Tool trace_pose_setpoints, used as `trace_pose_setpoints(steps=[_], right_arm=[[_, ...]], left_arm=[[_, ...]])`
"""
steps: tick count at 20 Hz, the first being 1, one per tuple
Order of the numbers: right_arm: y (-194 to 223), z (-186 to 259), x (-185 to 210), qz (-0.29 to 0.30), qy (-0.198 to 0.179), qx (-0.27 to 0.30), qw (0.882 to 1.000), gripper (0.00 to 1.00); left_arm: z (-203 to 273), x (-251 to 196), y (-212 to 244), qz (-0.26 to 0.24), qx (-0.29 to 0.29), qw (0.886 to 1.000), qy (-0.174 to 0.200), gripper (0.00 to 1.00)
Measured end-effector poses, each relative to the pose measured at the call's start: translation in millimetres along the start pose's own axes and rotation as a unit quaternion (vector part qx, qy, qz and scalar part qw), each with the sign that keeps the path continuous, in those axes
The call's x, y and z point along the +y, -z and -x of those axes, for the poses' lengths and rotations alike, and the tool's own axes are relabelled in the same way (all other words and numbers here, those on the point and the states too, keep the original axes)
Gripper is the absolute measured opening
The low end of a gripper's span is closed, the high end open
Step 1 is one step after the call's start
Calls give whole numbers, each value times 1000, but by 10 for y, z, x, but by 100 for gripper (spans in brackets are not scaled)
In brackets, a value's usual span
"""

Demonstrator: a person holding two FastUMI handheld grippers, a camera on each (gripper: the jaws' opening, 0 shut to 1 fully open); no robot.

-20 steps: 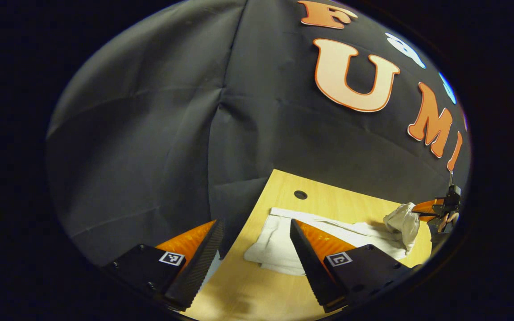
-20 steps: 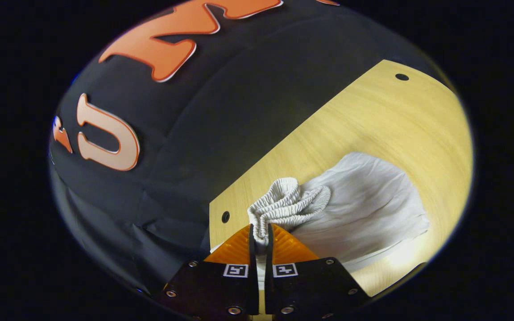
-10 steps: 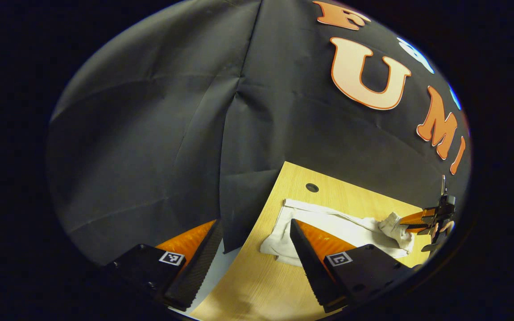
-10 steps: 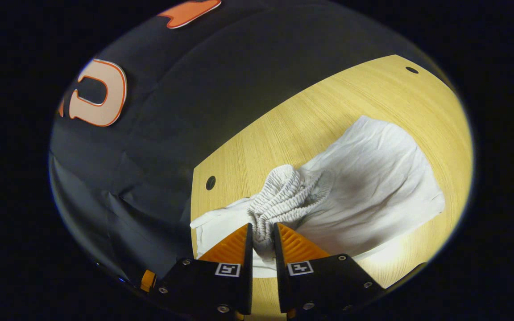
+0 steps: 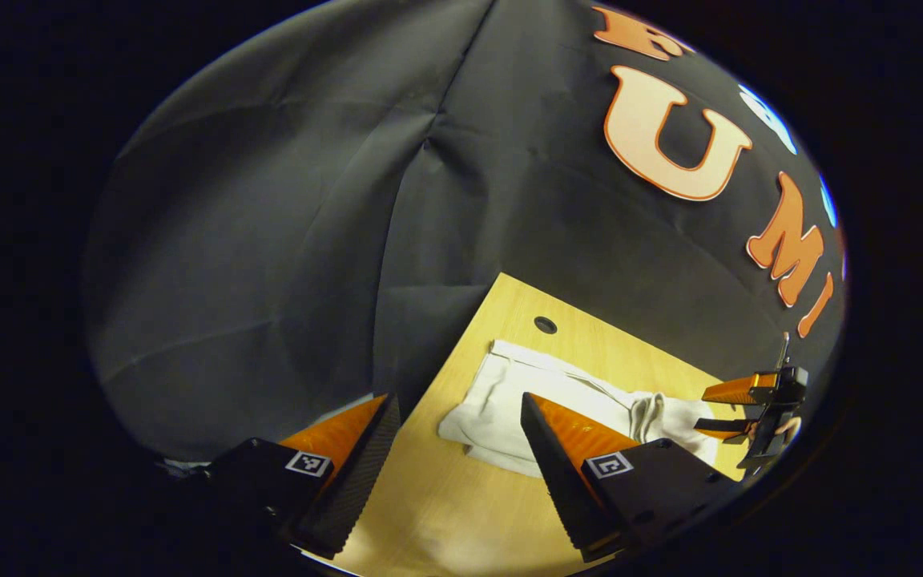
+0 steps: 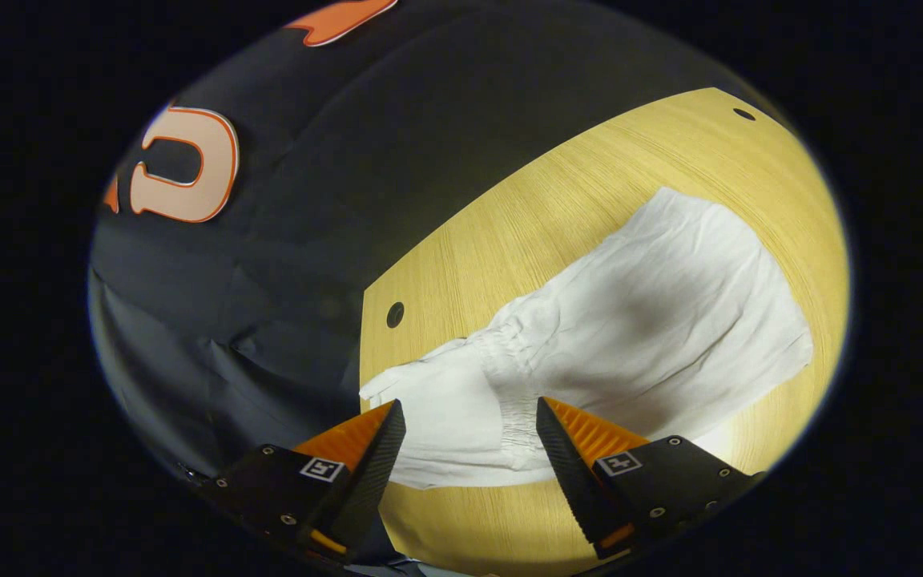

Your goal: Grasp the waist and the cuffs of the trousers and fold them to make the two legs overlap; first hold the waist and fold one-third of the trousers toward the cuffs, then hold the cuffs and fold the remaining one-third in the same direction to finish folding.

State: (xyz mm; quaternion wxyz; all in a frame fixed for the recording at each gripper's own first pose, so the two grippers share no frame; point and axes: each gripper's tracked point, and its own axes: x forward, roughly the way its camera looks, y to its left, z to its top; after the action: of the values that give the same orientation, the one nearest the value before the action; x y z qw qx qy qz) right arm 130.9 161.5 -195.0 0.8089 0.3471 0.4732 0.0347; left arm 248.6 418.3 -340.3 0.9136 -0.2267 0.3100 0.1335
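Now, trousers [image 6: 654,320]: white, lying flat on the table [image 6: 574,184], with the waist [image 6: 513,377] laid over the middle of the legs; they sit near the table's back edge, between its two holes.
Right gripper [image 6: 469,445]: jaws wide apart, holding nothing, hovering just above the waist where it lies on the trousers.
Left gripper [image 5: 457,437]: jaws wide apart, empty, above the table's near part; the cuffs [image 5: 473,405] lie just beyond its fingers.
Right gripper from the left view [image 5: 730,409]: seen at the far end of the trousers from the cuffs, fingers spread, clear of the cloth.
Stage, as a judgement: the waist fold looks laid down and let go; the cuff fold is not yet done.
Cloth handling, as a judgement: light, thin and limp, with no stiffness to hold a shape; it will sag and bunch from any single pinch point and may drag the layer under it.
Waist: gathered elastic, thicker and ridged, so it gives the firmest bite on the trousers.
Where to take hold: at the cuffs, on the hem edge, catching both stacked legs together; a pinch near each corner should keep the fold square.
Risk: taking only the top layer would pull the legs apart.
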Motion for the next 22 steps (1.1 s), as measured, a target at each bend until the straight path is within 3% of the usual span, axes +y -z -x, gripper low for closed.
trace_pose_setpoints(steps=[3,7,13,14,18,22], right_arm=[[11,14,-80,-21,-4,1,1000,98],[89,85,-239,-21,-2,19,1000,98],[25,280,-575,-4,17,23,1000,98],[-8,324,-629,-6,19,21,1000,98],[-84,429,-856,-24,28,18,999,98],[-141,506,-1029,-46,29,18,998,98]], left_arm=[[-124,-40,194,26,27,999,8,100],[-186,-315,428,110,69,990,57,100],[-441,-408,755,228,119,964,68,100],[-497,-398,801,247,129,958,64,96],[-682,-402,922,334,148,929,57,100],[-834,-366,1028,364,156,917,48,100]])
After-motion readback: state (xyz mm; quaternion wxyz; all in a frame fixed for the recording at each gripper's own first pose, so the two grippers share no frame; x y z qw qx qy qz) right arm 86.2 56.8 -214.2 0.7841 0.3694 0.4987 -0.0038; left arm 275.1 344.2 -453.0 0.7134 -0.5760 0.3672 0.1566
